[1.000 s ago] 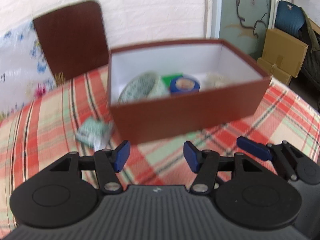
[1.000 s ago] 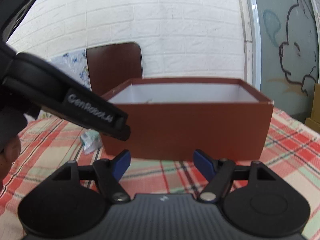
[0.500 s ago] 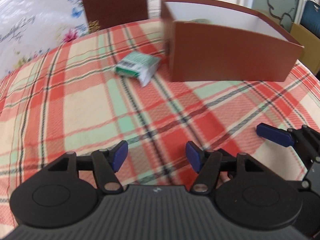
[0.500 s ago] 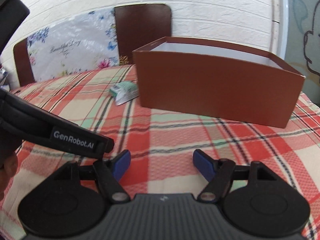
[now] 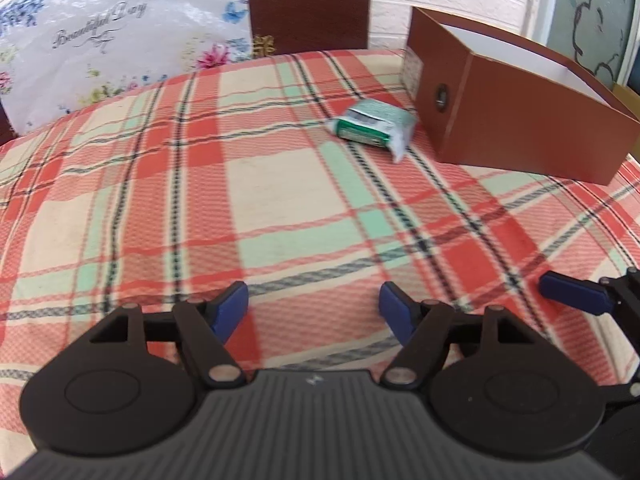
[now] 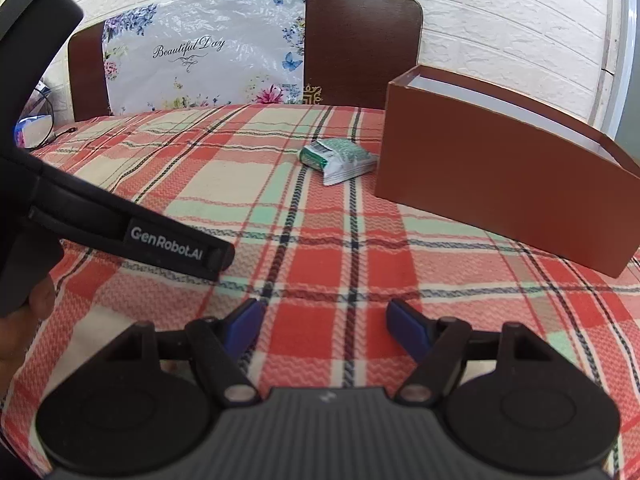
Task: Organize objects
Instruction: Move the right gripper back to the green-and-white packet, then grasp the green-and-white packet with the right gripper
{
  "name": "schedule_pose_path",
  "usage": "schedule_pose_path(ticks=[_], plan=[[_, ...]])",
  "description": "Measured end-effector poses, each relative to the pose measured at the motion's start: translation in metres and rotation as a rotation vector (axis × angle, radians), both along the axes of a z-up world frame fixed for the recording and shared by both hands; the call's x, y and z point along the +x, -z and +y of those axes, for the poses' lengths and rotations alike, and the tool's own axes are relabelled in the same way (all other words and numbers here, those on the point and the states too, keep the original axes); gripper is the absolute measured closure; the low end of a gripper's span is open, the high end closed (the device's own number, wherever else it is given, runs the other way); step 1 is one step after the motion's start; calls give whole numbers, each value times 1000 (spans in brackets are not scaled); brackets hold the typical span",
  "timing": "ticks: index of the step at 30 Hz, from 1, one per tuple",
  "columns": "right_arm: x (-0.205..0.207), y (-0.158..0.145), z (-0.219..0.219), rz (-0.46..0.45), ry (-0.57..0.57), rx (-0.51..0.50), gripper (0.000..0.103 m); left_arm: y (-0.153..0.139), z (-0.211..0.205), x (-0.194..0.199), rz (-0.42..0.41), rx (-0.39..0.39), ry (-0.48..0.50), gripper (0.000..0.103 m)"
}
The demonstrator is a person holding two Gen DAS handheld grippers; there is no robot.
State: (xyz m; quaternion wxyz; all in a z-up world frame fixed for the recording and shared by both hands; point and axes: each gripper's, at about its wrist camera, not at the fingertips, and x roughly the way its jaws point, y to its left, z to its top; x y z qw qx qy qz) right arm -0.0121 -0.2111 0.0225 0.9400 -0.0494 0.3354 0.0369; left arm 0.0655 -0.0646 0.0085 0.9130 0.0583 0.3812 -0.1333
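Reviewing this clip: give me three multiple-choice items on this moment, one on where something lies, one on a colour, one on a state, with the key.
1. Where does the green packet lie?
A. Inside the brown box
B. On the plaid cloth beside the brown box
C. Between the right gripper's jaws

2. What colour is the inside wall of the brown box?
A. White
B. Green
C. Black

3. What is between the jaws of the left gripper?
A. The green packet
B. A corner of the box
C. Nothing

Key: 1 B, the packet rests on the plaid cloth by the box's end wall. 2 A, a white strip shows inside the rim. 3 C, the left jaws are opening with only cloth seen between them; the right gripper is empty too.
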Motion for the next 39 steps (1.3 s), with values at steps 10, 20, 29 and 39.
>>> schedule_pose_path(ticks=[10,20,29,39], plan=[[6,1,27,-14,-32,-36,29,5,35,10,-56,12,-67,21],[41,6,43,6,-41,32,25,11,74,28,-113,29,-180,5],[112,12,50,-2,55,79,24,16,92,30,-165,-16,-233,2],[170,16,53,-15,146,73,17,17,95,29,-169,-37,-228,0]])
